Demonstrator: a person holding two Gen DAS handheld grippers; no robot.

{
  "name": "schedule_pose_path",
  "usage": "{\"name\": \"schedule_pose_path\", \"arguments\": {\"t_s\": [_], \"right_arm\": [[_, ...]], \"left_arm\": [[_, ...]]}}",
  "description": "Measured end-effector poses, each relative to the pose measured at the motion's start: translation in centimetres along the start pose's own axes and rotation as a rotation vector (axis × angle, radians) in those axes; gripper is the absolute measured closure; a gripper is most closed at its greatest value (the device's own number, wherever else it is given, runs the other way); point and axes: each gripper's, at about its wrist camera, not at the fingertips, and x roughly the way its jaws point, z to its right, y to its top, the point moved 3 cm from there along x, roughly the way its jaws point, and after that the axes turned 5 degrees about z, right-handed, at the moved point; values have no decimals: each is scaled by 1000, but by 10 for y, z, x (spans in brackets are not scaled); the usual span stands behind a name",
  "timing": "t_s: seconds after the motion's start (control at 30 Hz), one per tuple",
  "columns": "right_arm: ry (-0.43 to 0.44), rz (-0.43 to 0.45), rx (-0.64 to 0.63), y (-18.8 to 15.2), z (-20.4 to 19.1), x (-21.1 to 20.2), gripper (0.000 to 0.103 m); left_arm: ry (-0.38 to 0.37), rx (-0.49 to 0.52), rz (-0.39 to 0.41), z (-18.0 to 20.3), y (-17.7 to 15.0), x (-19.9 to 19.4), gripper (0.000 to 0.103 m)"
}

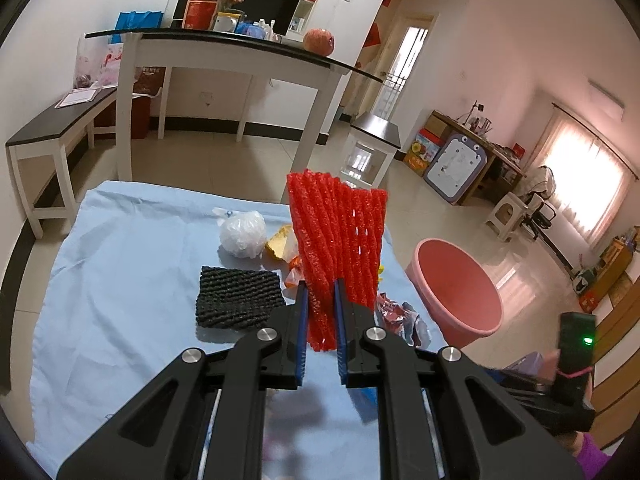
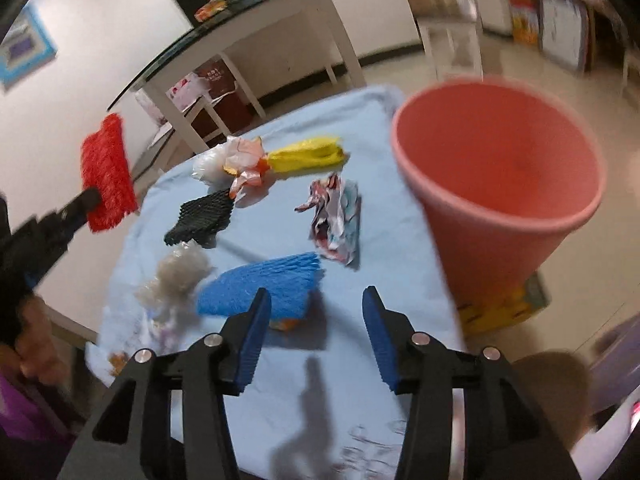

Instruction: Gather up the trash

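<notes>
My left gripper (image 1: 322,294) is shut on a red foam net sleeve (image 1: 340,240), which stands upright above the blue cloth (image 1: 120,280). That red sleeve (image 2: 106,174) also shows at the left of the right wrist view. My right gripper (image 2: 316,304) is open and holds nothing above the cloth (image 2: 380,240). A blue foam net (image 2: 260,284) lies just left of its left finger. A black foam net (image 1: 238,298) (image 2: 202,218), crumpled printed paper (image 2: 336,220), a yellow wrapper (image 2: 308,154), a white plastic ball (image 1: 243,234) and clear plastic (image 2: 176,276) lie on the cloth.
A pink bucket (image 1: 460,284) (image 2: 500,184) stands off the cloth's right edge. A white table with a dark top (image 1: 224,52) stands behind, with a low bench (image 1: 52,128) to the left. A person's hand (image 1: 560,360) shows at the lower right.
</notes>
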Motion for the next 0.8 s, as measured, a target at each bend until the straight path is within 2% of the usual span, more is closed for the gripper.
{"name": "schedule_pose_path", "arguments": {"t_s": [0.13, 0.23, 0.43, 0.47, 0.5, 0.53, 0.57, 0.63, 0.8], "right_arm": [[53, 28, -158, 1, -22, -13, 47], [84, 26, -332, -4, -54, -7, 45], [-29, 25, -644, -20, -93, 27, 45], [-44, 24, -666, -21, -94, 32, 51], [-59, 20, -680, -22, -92, 36, 68], [-62, 12, -680, -22, -90, 40, 79], [-61, -5, -663, -21, -85, 45, 100], [-30, -16, -585, -15, -73, 46, 103], [135, 32, -314, 14, -42, 21, 103]], "left_arm": [[-3, -6, -4, -1, -2, 1, 92], [1, -5, -7, -1, -2, 1, 92], [14, 0, -15, -4, -3, -2, 92], [15, -4, -17, -5, -3, -1, 92], [16, -7, -18, -6, -3, -1, 92], [16, -8, -19, -6, -3, -1, 92], [15, -9, -20, -6, -3, 0, 92], [16, -7, -23, -6, -3, 1, 92], [14, 5, -31, 0, -2, 8, 92]]}}
